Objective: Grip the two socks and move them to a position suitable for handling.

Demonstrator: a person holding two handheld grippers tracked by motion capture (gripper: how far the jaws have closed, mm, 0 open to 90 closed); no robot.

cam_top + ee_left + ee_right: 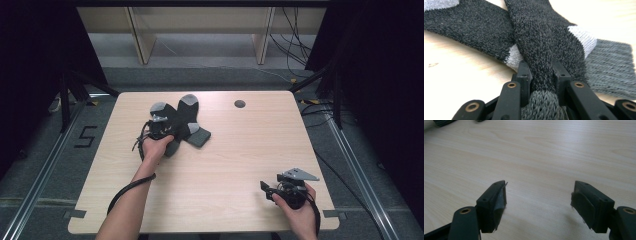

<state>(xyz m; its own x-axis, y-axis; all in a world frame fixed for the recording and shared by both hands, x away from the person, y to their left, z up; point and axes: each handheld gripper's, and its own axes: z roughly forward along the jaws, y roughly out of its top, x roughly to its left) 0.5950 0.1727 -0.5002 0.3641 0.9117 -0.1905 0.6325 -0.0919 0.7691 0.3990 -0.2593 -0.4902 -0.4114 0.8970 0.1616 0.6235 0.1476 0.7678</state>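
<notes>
Two dark grey socks with light grey toes and heels lie crossed on the wooden table point(225, 165), left of its middle. The upper sock point(536, 42) runs straight into my left gripper point(542, 75), whose jaws pinch its ribbed cuff end. Under it, the lower sock point(471, 27) stretches from the far left to its ribbed cuff point(614, 65) at the right. From above, the left gripper point(161, 128) sits on the near left part of the crossed socks point(186, 120). My right gripper point(539, 195) rests open over bare wood, seen from above as the right gripper point(265, 187) at the near right corner.
A round cable hole point(240, 104) sits in the table near its far edge. Beyond the table stand wooden furniture legs point(142, 40) and loose cables point(295, 55) on the floor. Dark curtains and metal stands flank both sides.
</notes>
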